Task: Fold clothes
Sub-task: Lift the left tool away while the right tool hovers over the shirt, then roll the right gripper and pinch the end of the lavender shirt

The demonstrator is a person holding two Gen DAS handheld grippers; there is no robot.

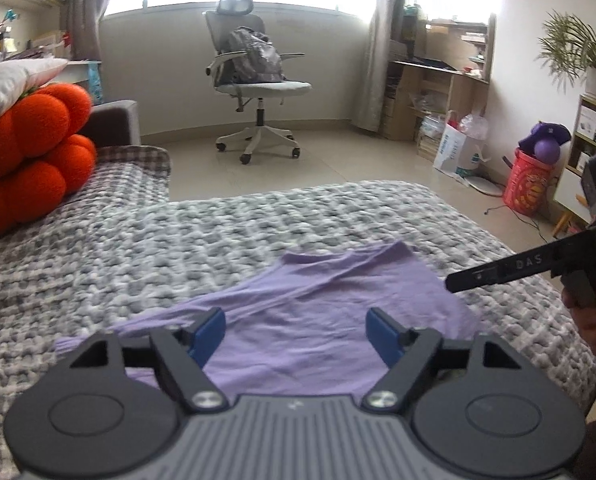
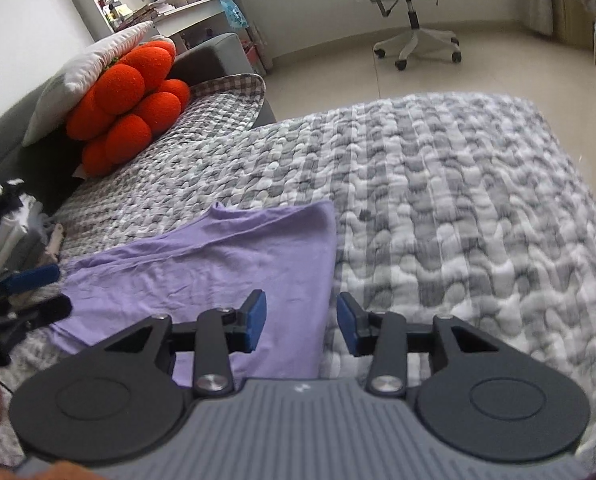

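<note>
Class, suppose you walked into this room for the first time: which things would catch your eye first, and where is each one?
The bright orange cushion jumps out, stacked under a white pillow at the left end of the grey quilt. Next comes the lilac garment, spread flat on the quilt just ahead of both open grippers. Beyond the bed, an office chair carrying a backpack stands before the bright window.

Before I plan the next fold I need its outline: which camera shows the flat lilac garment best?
The right wrist view: the lilac garment shows its far corner and straight right edge on the grey-and-white quilt. The left wrist view shows it lower, partly behind the left gripper.
</note>
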